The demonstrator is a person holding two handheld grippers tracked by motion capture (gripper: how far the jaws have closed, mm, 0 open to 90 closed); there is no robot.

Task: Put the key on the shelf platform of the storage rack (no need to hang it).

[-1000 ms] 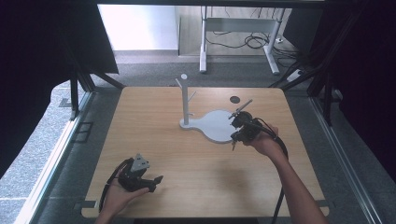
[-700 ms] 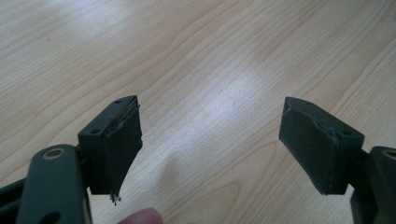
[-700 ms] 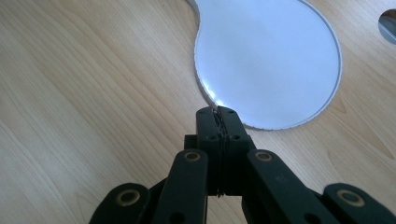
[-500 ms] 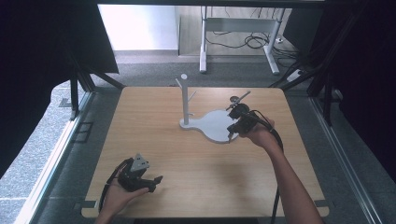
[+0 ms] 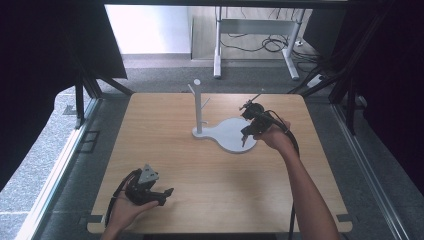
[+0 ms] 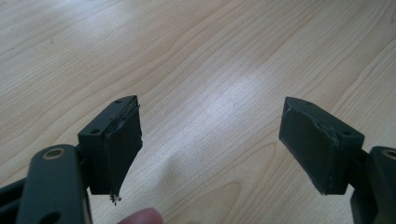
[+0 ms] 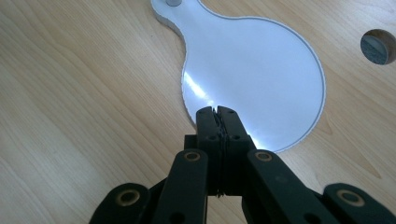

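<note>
Before us on the surface, one white stand mid-board, broad bare margins; right tool pressed together above its base, left tool apart.

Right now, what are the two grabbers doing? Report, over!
Left gripper jaws open, nothing between them, low over bare table. Right gripper jaws shut, nothing visible between them, over the white stand base. Nothing in the way.

- Black two-jaw left gripper with a grey three-cornered plate on top and flat dark pads.
- Black right gripper: linked bars with round brass-coloured pivots, trailing black cable.
- Forearms bare, no sleeves.
</note>
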